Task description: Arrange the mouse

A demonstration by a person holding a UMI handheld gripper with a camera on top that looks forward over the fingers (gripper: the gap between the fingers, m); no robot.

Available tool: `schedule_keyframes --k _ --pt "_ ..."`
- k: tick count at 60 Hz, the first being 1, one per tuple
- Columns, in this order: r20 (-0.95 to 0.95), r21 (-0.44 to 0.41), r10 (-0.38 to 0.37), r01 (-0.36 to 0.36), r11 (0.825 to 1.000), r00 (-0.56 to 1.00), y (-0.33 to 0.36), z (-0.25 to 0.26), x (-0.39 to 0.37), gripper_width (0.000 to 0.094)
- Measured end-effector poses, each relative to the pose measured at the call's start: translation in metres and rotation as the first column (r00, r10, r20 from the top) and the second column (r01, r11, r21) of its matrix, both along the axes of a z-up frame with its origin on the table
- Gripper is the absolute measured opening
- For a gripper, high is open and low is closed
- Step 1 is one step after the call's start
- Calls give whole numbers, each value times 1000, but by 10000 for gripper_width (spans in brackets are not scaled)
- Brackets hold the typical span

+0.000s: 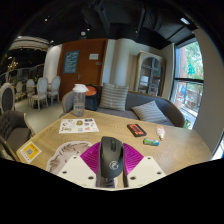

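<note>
A black computer mouse [110,157] with a small round white logo sits between my gripper's [110,165] two fingers. The magenta pads [91,158] press against both of its sides, so the gripper is shut on the mouse. The mouse points forward along the fingers, above a light wooden table [120,140]. Whether it touches the table I cannot tell.
On the table lie a yellow-and-white card [30,151], a printed sheet [78,125], a patterned sheet [68,152], a dark reddish box [136,129], a small white thing [160,131] and a green-edged item [152,142]. A bottle [80,100] stands at the far edge. A sofa with cushions [130,103] lies beyond.
</note>
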State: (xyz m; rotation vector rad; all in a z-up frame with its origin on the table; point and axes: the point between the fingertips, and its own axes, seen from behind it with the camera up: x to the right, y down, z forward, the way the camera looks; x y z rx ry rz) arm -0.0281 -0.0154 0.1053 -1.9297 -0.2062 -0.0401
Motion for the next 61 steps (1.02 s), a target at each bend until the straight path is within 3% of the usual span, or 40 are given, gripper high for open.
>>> schedule_keyframes --k 6,18,30,32,38,61 --pt "16 -34 53 -52 998 998 10 -27 -65 305" --pt "86 -152 84 -70 986 993 14 -92 -113 311" --pt "86 -156 113 -98 983 990 12 -102 -112 451" --pt "72 -159 133 -121 980 988 10 -102 -113 511" --pt "-9 -158 179 -178 971 984 -3 -100 -119 873" --pt "-155 -11 171 -175 985 973 -127 -52 -9 859"
